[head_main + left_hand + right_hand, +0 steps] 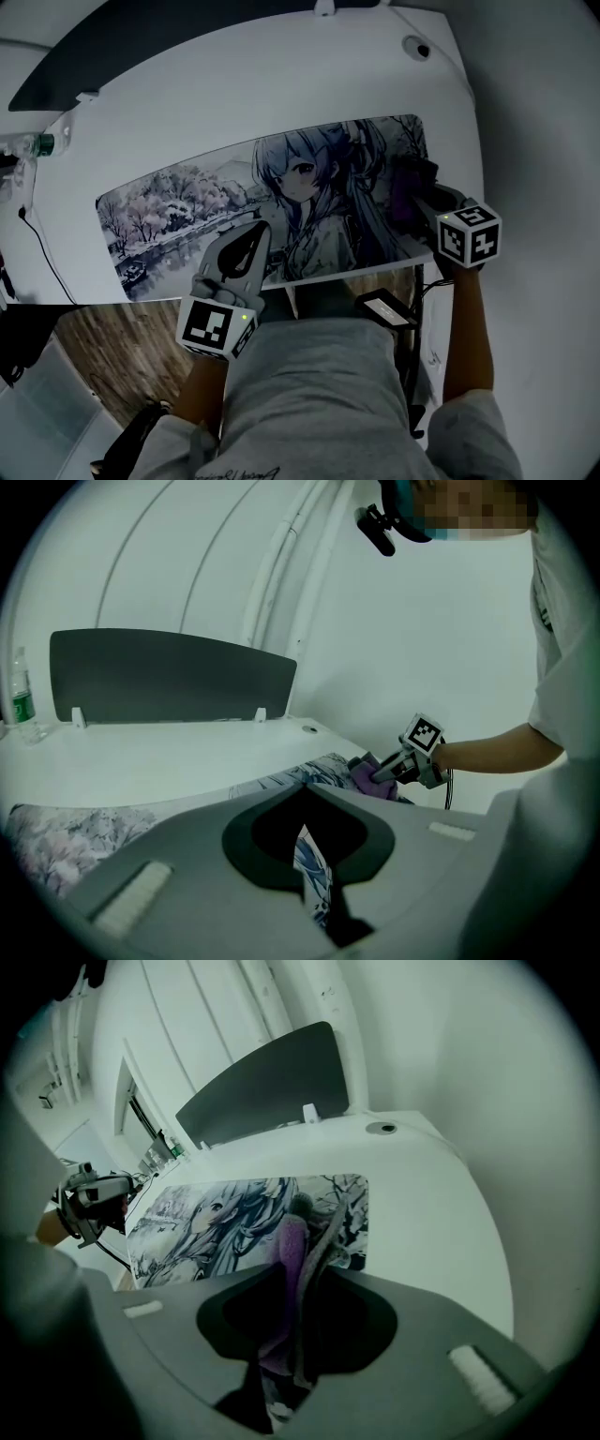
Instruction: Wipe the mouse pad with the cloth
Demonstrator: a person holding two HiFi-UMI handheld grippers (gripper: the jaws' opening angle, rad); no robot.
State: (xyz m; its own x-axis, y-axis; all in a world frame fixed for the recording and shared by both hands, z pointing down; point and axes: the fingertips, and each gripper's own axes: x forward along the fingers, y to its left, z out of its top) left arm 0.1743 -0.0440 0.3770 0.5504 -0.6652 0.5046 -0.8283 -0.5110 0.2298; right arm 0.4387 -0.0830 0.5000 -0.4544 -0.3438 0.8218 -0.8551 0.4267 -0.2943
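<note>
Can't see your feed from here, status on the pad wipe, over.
Left gripper shut, tips down on mouse pad near edge. Right gripper shut on purple cloth at pad's right end. Bottle off the pad, far left corner.

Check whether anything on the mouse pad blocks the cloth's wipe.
The cloth, clamped in the right gripper, sits at the right end of the mouse pad. Only the left gripper is on the pad, at its near edge around the middle; nothing else visible blocks the wipe.
</note>
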